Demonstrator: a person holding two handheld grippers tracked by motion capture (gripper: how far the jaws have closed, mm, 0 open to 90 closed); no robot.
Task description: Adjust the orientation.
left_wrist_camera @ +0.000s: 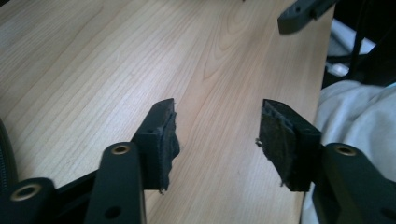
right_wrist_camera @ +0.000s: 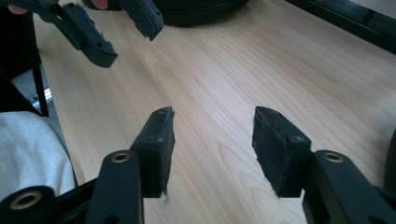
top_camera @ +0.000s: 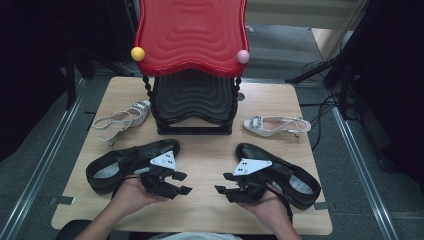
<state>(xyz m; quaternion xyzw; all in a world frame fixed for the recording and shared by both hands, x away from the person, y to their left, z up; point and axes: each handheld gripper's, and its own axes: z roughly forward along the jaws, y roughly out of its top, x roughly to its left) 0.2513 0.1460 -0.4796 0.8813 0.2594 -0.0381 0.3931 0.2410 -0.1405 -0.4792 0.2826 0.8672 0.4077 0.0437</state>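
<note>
The left black shoe (top_camera: 125,167) lies at the table's near-left, long axis running left to right, toe seemingly toward the middle; the right black shoe (top_camera: 285,175) mirrors it at the near-right. The left gripper (top_camera: 182,182) and right gripper (top_camera: 223,182) sit just beside them, jaws wide apart and holding nothing over bare table (left_wrist_camera: 93,70).

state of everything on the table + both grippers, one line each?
left gripper: open, empty, over bare table
right gripper: open, empty, over bare table
left black shoe: upright on table, not held
right black shoe: upright on table, not held
left silver sandal: on table, beside rack
right silver sandal: upright on table
shoe rack: standing, both shelves empty
</note>
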